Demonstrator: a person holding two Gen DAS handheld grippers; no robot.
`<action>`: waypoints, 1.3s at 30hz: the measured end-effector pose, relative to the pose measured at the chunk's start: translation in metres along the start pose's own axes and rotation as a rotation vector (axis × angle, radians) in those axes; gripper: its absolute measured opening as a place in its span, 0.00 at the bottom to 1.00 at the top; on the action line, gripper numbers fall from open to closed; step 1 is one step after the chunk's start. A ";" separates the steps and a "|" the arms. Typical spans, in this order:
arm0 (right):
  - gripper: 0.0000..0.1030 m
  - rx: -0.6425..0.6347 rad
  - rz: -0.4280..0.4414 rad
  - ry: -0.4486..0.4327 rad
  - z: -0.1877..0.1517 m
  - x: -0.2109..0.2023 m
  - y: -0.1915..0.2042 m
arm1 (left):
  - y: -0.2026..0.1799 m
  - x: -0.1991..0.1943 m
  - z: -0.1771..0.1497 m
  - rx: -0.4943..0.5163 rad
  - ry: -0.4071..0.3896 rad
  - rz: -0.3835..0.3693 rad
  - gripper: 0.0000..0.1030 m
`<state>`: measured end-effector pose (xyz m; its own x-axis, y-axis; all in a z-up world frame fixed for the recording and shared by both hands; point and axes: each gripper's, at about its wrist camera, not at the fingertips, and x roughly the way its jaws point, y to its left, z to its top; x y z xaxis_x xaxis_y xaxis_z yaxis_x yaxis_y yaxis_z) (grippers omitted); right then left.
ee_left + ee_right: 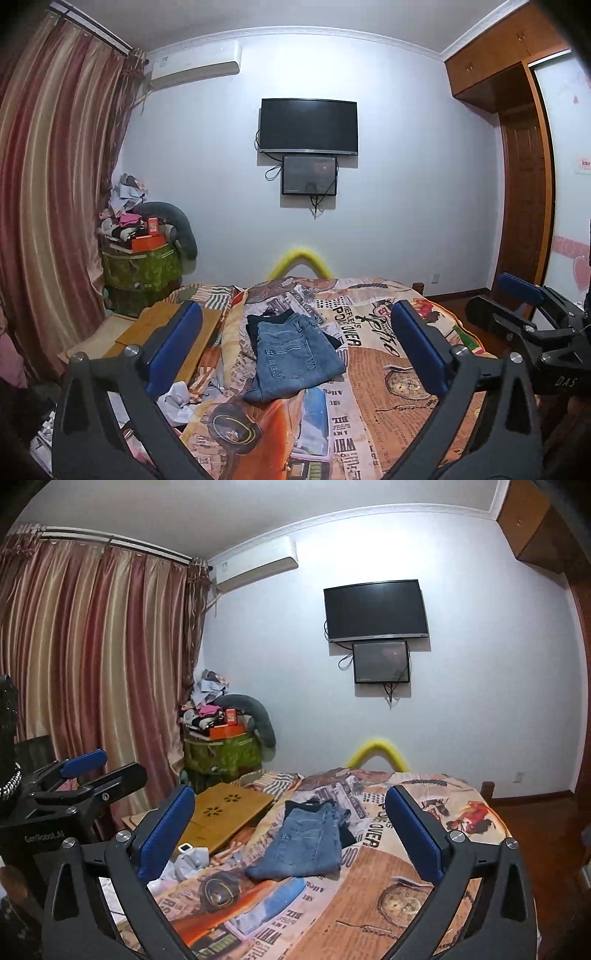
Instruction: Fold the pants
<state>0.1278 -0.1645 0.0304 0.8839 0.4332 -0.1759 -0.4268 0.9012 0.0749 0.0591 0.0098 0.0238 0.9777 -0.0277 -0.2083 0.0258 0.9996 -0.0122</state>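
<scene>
**Folded jeans on the bed, both grippers wide and empty**

The blue jeans lie folded into a compact bundle on the printed bedspread, in the lower middle of the left wrist view, back pocket facing up. A dark garment shows from under their far edge. In the right wrist view the same jeans sit lower centre, framed between the two blue pads.

The left gripper has its fingers spread wide, with nothing between them; it hangs back from the jeans and does not touch them. The right gripper likewise has its fingers spread wide and empty, clear of the denim. Each gripper shows at the edge of the other's view: the right one at the right side of the left wrist frame, the left one at the left side of the right wrist frame.

A wooden lap desk rests on the bed's left side, left of the jeans, with crumpled white cloth just in front of it. On the far wall hang a dark television and a smaller screen beneath it. Striped curtains fill the left of the frame.
</scene>
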 end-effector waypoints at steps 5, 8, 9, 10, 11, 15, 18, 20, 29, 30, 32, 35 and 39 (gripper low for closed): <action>0.99 -0.008 -0.014 0.005 -0.001 -0.001 0.001 | 0.000 0.002 -0.001 -0.003 0.008 0.002 1.00; 0.99 -0.010 -0.018 0.007 -0.002 -0.002 0.001 | 0.000 0.003 -0.002 -0.004 0.011 0.005 1.00; 0.99 -0.008 -0.019 0.010 -0.003 -0.002 0.001 | 0.000 0.003 -0.003 -0.005 0.013 0.003 1.00; 0.99 -0.005 -0.021 0.015 -0.002 -0.002 0.000 | 0.001 0.003 -0.003 -0.006 0.015 0.001 1.00; 0.99 -0.003 -0.022 0.017 -0.003 -0.001 -0.001 | 0.001 0.004 -0.003 -0.006 0.020 -0.002 1.00; 1.00 -0.002 -0.034 0.024 -0.004 -0.003 -0.002 | -0.001 0.007 -0.005 -0.005 0.033 -0.008 1.00; 1.00 -0.004 -0.037 0.031 -0.004 -0.003 -0.002 | -0.003 0.009 -0.006 -0.001 0.041 -0.009 1.00; 1.00 -0.005 -0.040 0.033 -0.003 -0.005 -0.003 | -0.004 0.010 -0.006 0.000 0.042 -0.010 1.00; 1.00 0.003 -0.045 0.032 0.001 -0.010 -0.007 | -0.006 0.010 -0.006 0.002 0.041 -0.021 1.00; 1.00 0.003 -0.045 0.032 0.001 -0.010 -0.008 | -0.006 0.009 -0.006 0.002 0.041 -0.022 1.00; 1.00 0.006 -0.047 0.031 0.001 -0.011 -0.008 | -0.006 0.009 -0.007 -0.001 0.043 -0.025 1.00; 1.00 0.007 -0.050 0.032 0.002 -0.012 -0.009 | -0.007 0.010 -0.006 0.001 0.045 -0.028 1.00; 1.00 0.008 -0.055 0.034 0.001 -0.011 -0.009 | -0.009 0.011 -0.007 0.003 0.047 -0.030 1.00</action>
<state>0.1221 -0.1779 0.0328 0.8987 0.3831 -0.2134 -0.3766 0.9236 0.0718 0.0683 0.0002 0.0153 0.9655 -0.0575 -0.2540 0.0553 0.9983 -0.0158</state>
